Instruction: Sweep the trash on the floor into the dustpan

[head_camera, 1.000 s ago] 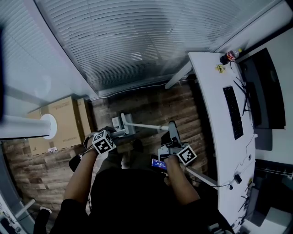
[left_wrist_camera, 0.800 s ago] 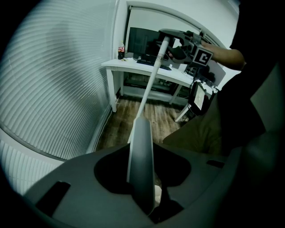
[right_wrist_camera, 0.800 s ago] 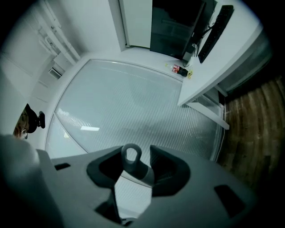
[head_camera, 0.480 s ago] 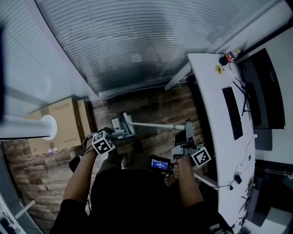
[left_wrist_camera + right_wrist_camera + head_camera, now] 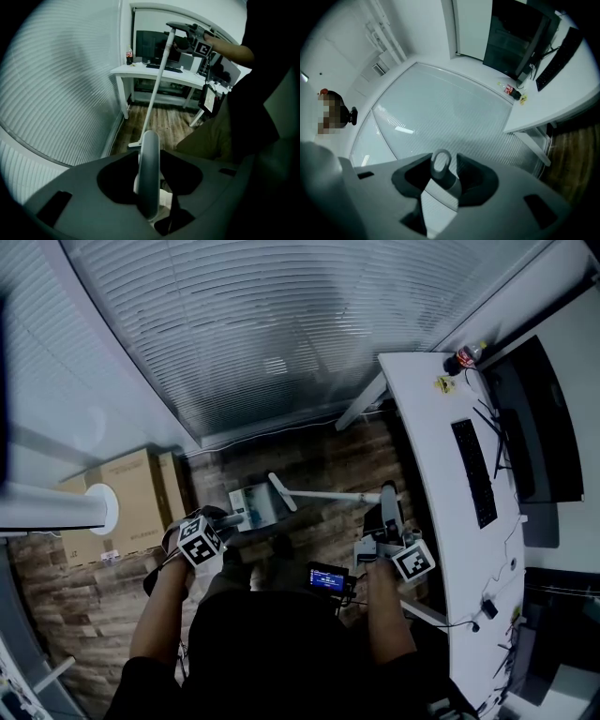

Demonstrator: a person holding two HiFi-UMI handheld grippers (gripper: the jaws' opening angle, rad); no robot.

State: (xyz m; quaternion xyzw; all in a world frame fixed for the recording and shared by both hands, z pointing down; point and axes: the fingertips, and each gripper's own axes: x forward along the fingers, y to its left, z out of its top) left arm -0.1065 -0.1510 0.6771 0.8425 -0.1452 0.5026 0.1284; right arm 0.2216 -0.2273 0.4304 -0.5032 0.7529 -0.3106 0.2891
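Observation:
In the head view my left gripper (image 5: 228, 521) holds the grey dustpan handle (image 5: 149, 173), and the dustpan (image 5: 251, 506) sits on the wooden floor in front of it. The handle lies between the jaws, which are opening. My right gripper (image 5: 389, 498) is raised near the desk. It is shut on the broom handle (image 5: 442, 169), whose looped end pokes out between the jaws as they close. The white broom stick (image 5: 328, 496) slants down to its head (image 5: 279, 490), just right of the dustpan. The left gripper view shows the stick (image 5: 154, 89) and my right gripper (image 5: 187, 33). No trash can be made out.
A white desk (image 5: 427, 446) with a keyboard (image 5: 473, 470), monitor (image 5: 539, 418) and bottle (image 5: 466, 355) runs along the right. Cardboard boxes (image 5: 136, 493) and a white pillar (image 5: 56, 507) stand at the left. A wall of blinds (image 5: 281, 343) closes the far side.
My right gripper has risen and moved right toward the desk with the broom handle. The broom head has slid right, away from the dustpan. My left gripper has barely shifted.

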